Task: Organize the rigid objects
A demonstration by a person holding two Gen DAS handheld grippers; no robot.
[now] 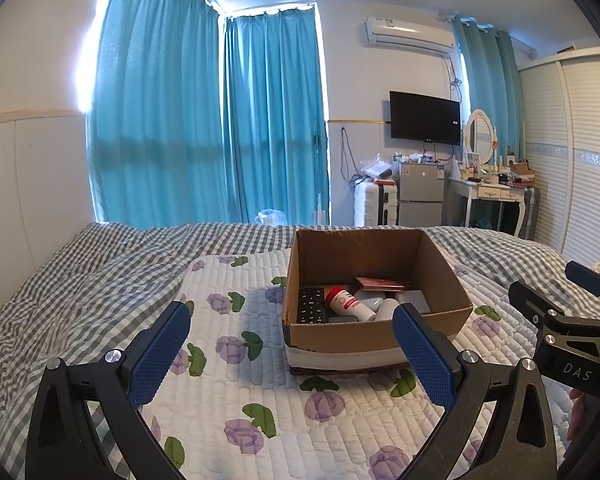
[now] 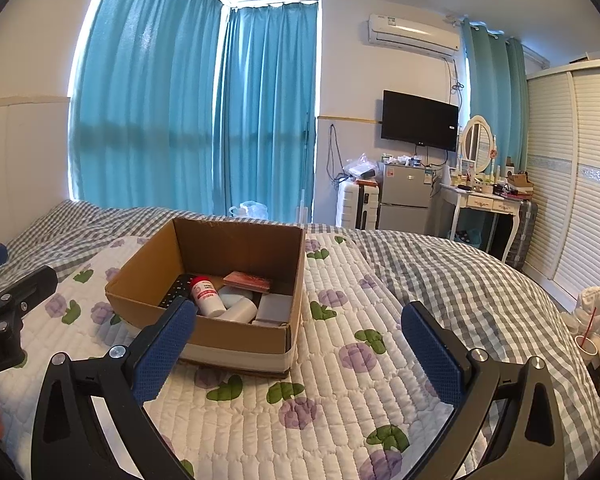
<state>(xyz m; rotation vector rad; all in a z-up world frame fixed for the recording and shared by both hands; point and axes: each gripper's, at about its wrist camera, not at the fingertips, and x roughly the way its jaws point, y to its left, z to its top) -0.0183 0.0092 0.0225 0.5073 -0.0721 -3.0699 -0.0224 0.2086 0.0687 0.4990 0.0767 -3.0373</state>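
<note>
An open cardboard box [image 1: 332,338] sits on a floral quilt [image 1: 236,380] on the bed; it also shows in the right wrist view [image 2: 148,280]. Inside lie a black remote [image 1: 310,305], a white bottle with a red cap [image 1: 346,301], a reddish flat packet [image 1: 379,283], a grey block [image 2: 275,307] and other white items. My left gripper [image 1: 291,325] is open and empty, just short of the box's near wall. My right gripper [image 2: 300,330] is open and empty, to the right of the box above the quilt.
A grey checked blanket [image 1: 80,276] covers the bed around the quilt. Beyond the bed stand teal curtains [image 1: 204,120], a small fridge [image 1: 420,194], a white suitcase [image 1: 374,204], a dressing table [image 1: 488,192] and a wardrobe [image 1: 580,152]. A paper cup [image 2: 586,345] stands at the right.
</note>
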